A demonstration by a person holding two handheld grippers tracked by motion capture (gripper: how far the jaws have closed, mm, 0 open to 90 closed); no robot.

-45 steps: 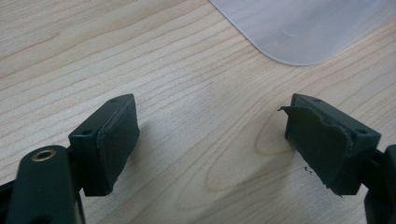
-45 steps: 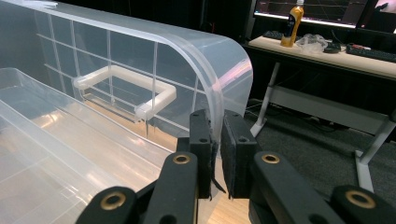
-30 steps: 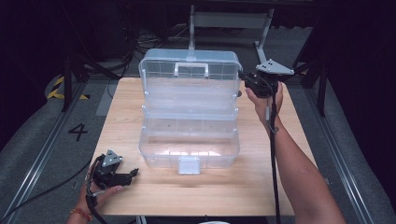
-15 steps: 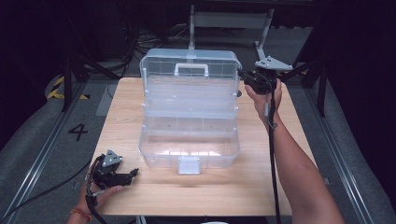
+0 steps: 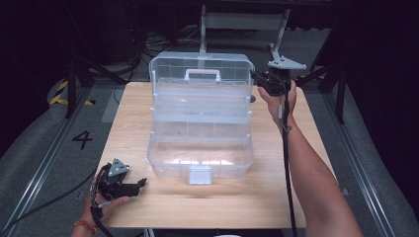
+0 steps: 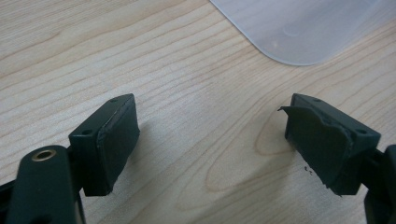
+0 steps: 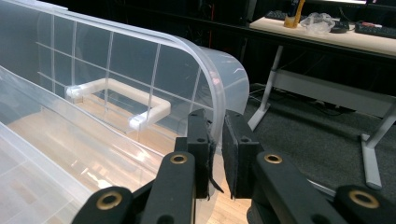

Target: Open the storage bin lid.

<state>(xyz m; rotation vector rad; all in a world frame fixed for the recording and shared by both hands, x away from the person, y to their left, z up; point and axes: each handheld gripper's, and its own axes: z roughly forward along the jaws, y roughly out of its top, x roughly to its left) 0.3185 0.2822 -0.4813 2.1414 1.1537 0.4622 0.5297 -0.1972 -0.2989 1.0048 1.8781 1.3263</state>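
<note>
Dark floor and cable-strewn stands surround a pale wooden tabletop (image 5: 148,212) seen from the high view. Most of its middle is taken by a clear plastic tiered organiser box (image 5: 200,143), opened out in steps: the deep bottom tray with its latch nearest the person, shallower trays rising behind it, and the lid (image 5: 197,74) standing upright at the far edge, its white handle (image 5: 202,75) facing forward. At the lid's far right corner, the person's right arm reaches up the right side of the tabletop, and the right gripper (image 5: 257,79) has that corner's edge between its jaws. In the right gripper view the two black pads (image 7: 201,154) stand nearly together, pinching the lid's curved rim (image 7: 215,109). Near the tabletop's front left corner, well apart from the box, the left gripper (image 5: 141,183) rests low in the person's hand, jaws spread wide with nothing but bare wood between them.
</note>
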